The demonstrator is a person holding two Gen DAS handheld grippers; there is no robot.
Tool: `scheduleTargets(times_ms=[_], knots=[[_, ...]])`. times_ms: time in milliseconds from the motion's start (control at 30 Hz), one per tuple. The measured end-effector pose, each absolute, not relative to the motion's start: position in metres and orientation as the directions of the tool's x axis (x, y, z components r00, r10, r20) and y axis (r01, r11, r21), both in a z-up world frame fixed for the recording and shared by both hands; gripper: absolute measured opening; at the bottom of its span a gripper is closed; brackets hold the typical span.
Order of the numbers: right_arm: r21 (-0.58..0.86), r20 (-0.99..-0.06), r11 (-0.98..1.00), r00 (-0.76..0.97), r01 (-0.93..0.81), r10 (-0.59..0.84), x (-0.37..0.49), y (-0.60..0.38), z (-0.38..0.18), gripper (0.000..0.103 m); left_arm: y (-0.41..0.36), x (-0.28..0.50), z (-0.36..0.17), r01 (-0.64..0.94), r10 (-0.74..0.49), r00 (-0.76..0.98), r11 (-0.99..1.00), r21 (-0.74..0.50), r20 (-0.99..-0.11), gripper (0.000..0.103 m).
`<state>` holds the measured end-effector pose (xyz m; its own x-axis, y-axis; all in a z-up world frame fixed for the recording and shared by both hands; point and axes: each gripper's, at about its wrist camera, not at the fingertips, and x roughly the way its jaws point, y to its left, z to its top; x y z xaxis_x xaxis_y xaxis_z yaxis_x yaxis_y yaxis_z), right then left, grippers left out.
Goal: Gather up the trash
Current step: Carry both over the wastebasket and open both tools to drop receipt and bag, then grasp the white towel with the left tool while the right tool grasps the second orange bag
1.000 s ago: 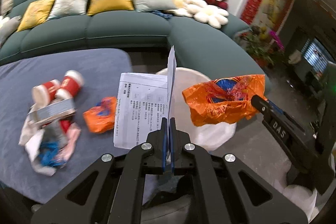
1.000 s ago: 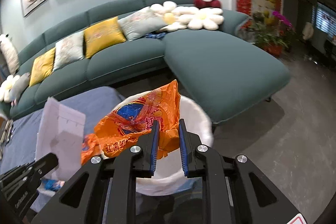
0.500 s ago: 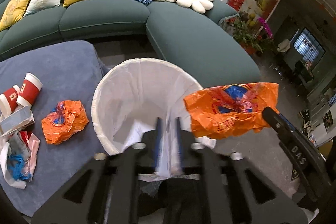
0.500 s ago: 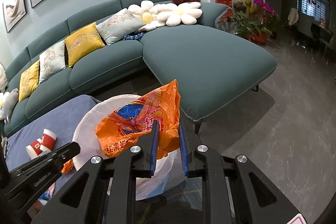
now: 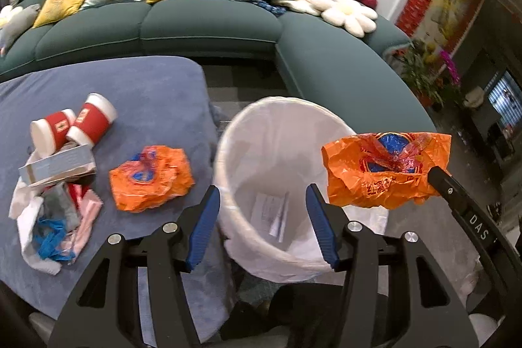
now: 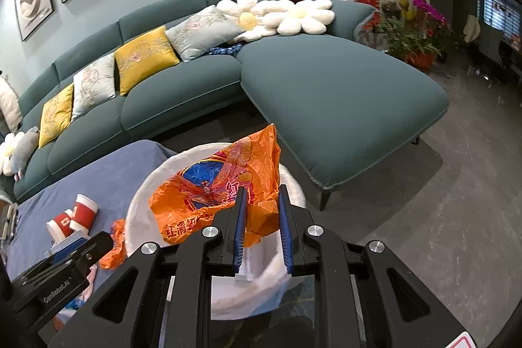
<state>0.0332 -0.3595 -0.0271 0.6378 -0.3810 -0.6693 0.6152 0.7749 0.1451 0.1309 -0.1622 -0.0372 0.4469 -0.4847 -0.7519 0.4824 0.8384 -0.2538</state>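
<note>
So the whole thing hinges on where the orange bag sits relative to the bin. The right tongs are clamped tight on one end of the bag, and the rest of it fans out up and to the left, over the mouth of the bin in the right wrist view. From the left view it looks closer to the bin's right rim, so I can't say for sure it's fully over the opening. I'd guess it wants a nudge inward before letting go.

The left tongs are about halfway apart and opening, with nothing between them, hanging right above the bin. A paper already lies at the bottom.

Next piece for the left side is probably the other orange bag, crumpled on the blue counter just left of the bin. It's clearly nearer the left tongs. Further left are two red cups and a heap of wrappers.
</note>
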Motion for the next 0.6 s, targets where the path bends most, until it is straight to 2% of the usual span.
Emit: scheduleTargets(times_ms=[200, 333, 467, 600], knots=[[0.125, -0.67, 0.8, 0.645, 0.586, -0.368, 0.056, -0.351, -0.03, 0.02, -0.139, 0.135, -0.038, 0.439, -0.448, 0.482, 0.867, -0.235, -0.753, 0.054], [0.116, -0.67, 0.811, 0.648, 0.573, -0.363, 0.069, -0.344, -0.031, 0.023, -0.122, 0.136, -0.038, 0.404, -0.424, 0.503, 0.886, -0.229, -0.753, 0.062], [0.111, -0.659, 0.818, 0.658, 0.564, -0.364, 0.072, -0.333, -0.026, 0.036, -0.103, 0.139, -0.04, 0.354, -0.387, 0.527, 0.909, -0.219, -0.757, 0.072], [0.104, -0.652, 0.832, 0.669, 0.545, -0.357, 0.072, -0.319, -0.017, 0.036, -0.083, 0.143, -0.044, 0.311, -0.365, 0.532, 0.924, -0.224, -0.764, 0.072]])
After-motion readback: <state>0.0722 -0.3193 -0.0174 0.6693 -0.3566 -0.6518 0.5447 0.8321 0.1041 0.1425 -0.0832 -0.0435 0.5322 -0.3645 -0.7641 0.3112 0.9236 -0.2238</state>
